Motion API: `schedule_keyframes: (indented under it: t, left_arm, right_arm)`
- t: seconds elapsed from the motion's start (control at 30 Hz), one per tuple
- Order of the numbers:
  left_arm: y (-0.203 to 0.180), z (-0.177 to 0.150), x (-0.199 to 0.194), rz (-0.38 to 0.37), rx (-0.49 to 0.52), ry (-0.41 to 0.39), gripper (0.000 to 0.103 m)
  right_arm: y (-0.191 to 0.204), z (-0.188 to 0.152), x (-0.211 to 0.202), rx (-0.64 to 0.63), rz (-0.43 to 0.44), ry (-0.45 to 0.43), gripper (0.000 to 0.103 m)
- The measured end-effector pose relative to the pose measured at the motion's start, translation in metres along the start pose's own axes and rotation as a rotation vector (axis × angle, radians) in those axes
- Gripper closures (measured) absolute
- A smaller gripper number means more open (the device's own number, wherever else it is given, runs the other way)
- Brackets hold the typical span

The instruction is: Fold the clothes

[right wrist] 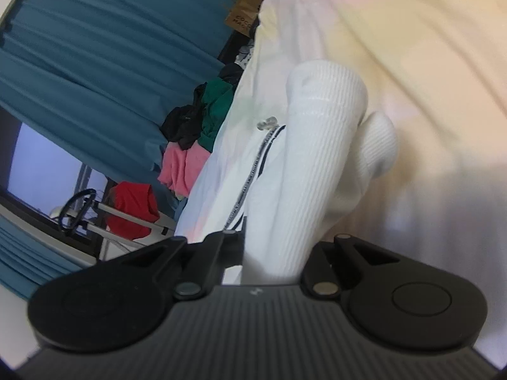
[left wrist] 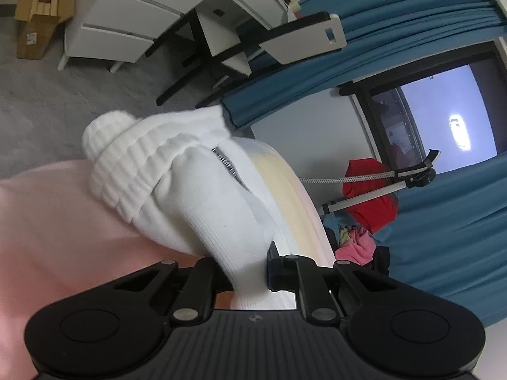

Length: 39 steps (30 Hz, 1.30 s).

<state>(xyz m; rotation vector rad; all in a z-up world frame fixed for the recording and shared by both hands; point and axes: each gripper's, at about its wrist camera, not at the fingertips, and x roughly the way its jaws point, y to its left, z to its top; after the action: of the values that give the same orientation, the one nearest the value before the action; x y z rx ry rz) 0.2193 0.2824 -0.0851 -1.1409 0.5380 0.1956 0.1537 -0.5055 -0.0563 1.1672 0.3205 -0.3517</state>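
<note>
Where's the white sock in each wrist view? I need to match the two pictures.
Left wrist: the white sock fills the centre, pinched in the left gripper.
Right wrist: the same sock runs up the centre from the right gripper.
Shared landmark: the red cloth by the blue curtain.

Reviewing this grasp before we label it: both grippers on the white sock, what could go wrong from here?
1. The left gripper pinches only the narrow end of the white sock; the bulky ribbed part hangs free beyond it, so a pull may slip it out.
2. The right gripper is shut on the same sock; pulling apart could stretch it rather than fold it.
3. The pastel sheet lies right beneath and may snag.
</note>
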Motion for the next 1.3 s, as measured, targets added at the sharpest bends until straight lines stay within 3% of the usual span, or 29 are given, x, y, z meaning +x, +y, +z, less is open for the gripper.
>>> schedule_keyframes:
  t: [0.23,0.37,0.47,0.57,0.67,0.8,0.9,1.0,1.17,1.3]
  left_arm:
    - [0.018,0.007,-0.100,0.050,0.032,0.070,0.090]
    - [0.037,0.007,-0.145,0.103,0.071,0.161,0.090]
    - [0.051,-0.007,-0.156,0.144,0.132,0.157,0.089]
    - [0.063,-0.017,-0.155,0.148,0.153,0.156,0.087]
    - [0.072,-0.024,-0.154,0.149,0.163,0.164,0.080]
    - [0.062,-0.034,-0.158,0.267,0.281,0.181,0.048]
    - [0.047,-0.040,-0.176,0.340,0.411,0.180,0.044]
    - [0.017,-0.054,-0.194,0.398,0.555,0.118,0.027]
    - [-0.047,-0.099,-0.200,0.400,0.789,-0.027,0.025]
    - [-0.095,-0.156,-0.174,0.335,0.885,-0.041,0.025]
  right_arm:
    - [-0.018,-0.005,-0.064,0.029,-0.027,0.038,0.092]
    - [-0.040,-0.006,-0.090,0.064,-0.064,0.041,0.092]
    - [-0.062,-0.009,-0.093,0.134,-0.089,0.053,0.092]
    - [-0.062,-0.011,-0.091,0.071,-0.119,0.068,0.092]
    - [-0.057,-0.012,-0.088,0.025,-0.127,0.061,0.092]
    - [-0.056,-0.012,-0.086,-0.012,-0.134,0.063,0.092]
    - [-0.053,-0.012,-0.088,-0.032,-0.137,0.057,0.092]
    - [-0.047,-0.012,-0.088,-0.078,-0.134,0.051,0.092]
    - [-0.040,-0.012,-0.088,-0.135,-0.136,0.046,0.092]
    - [-0.038,-0.011,-0.087,-0.135,-0.130,0.041,0.092]
